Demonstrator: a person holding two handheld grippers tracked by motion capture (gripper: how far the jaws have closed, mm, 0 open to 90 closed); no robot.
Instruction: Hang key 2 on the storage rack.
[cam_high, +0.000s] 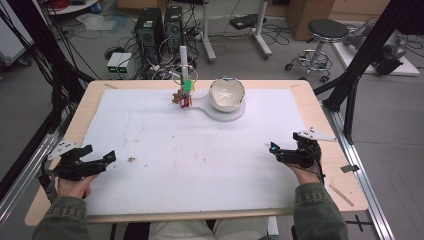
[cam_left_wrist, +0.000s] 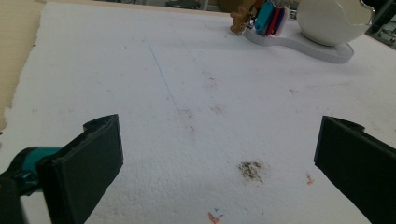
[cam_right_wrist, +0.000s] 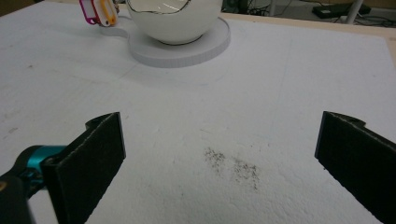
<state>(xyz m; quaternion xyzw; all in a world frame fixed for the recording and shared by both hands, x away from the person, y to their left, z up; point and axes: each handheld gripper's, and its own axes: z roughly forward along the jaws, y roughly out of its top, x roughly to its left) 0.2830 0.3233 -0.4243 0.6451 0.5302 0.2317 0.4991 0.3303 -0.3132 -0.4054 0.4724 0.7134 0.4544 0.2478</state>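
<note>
A: Both grippers parked at the near corners. Left gripper rests by the near left edge of the white foam sheet, jaws spread wide and nothing between them; its own view looks out between them over bare foam and a small dark smudge.

B: Right gripper the same — jaws wide apart, empty, low over the sheet near the right edge. Reads as a rest pose: hands on the table, weight off the wrists, jaws pre-opened so no step is lost on approach.

A: And the work piece?

B: Far centre of the table. White bowl with an uneven, chipped-looking rim, seated on the round end of a white base. Just left of it, on the base's narrow end, a thin white post with a wire hoop, coloured key tags hanging from it, and a small brown figure beside them.

A: Why bundled so far back?

B: My guess: keeps the near field free for both arms and holds everything in sight of all three cameras. The base ties bowl and post together, so a tag lifted off the hoop has a short trip to the bowl.

A: Both grippers well apart from the tags, then.

B: Yes — nothing started. Either one could reach; the left looks more squarely at the tags.
</note>
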